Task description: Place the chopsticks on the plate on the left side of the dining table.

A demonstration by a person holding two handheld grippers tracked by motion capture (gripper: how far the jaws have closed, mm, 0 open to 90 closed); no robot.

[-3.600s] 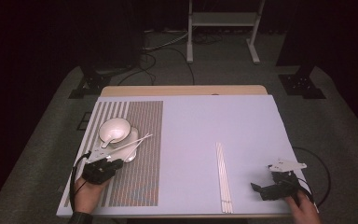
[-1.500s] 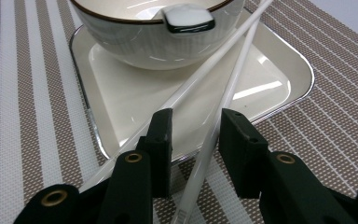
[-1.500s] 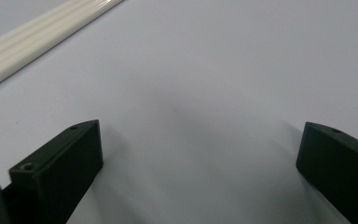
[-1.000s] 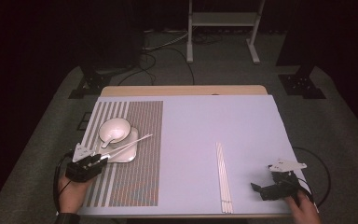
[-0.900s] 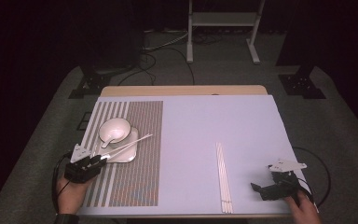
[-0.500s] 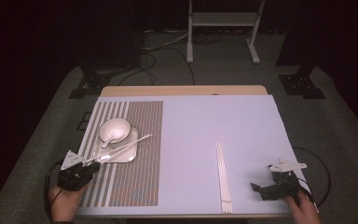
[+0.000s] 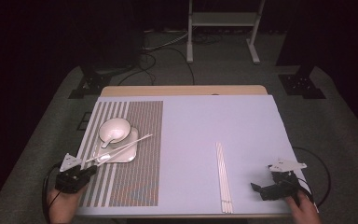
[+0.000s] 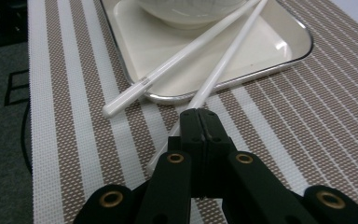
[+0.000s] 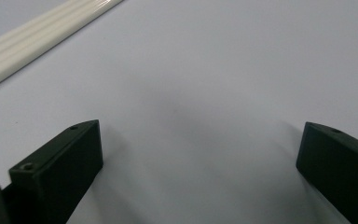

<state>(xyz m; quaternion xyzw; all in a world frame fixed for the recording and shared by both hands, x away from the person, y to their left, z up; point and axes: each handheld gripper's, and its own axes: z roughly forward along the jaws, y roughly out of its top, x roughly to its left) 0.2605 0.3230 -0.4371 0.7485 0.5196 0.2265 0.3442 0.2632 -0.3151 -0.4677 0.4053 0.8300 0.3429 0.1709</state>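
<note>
The left tool (image 8: 199, 114) has just pressed its jaws together, pinching the near end of one white chopstick (image 8: 223, 65); that chopstick and its partner (image 8: 177, 58) slant across the square plate (image 8: 261, 74) on the striped placemat (image 8: 65, 140). The right tool (image 9: 200, 154) rests spread on the bench (image 7: 205, 126), near a second pair of chopsticks (image 7: 223, 177).

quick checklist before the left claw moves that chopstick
1. Left claw shut: ok, its jaws have just been closing and now meet.
2. Chopstick really gripped: cannot tell, it runs under the tips.
3. Chopstick's far part lying over the tray: ok.
4. Second chopstick apart from the left claw: ok.
5. Right claw open and empty: ok.
</note>
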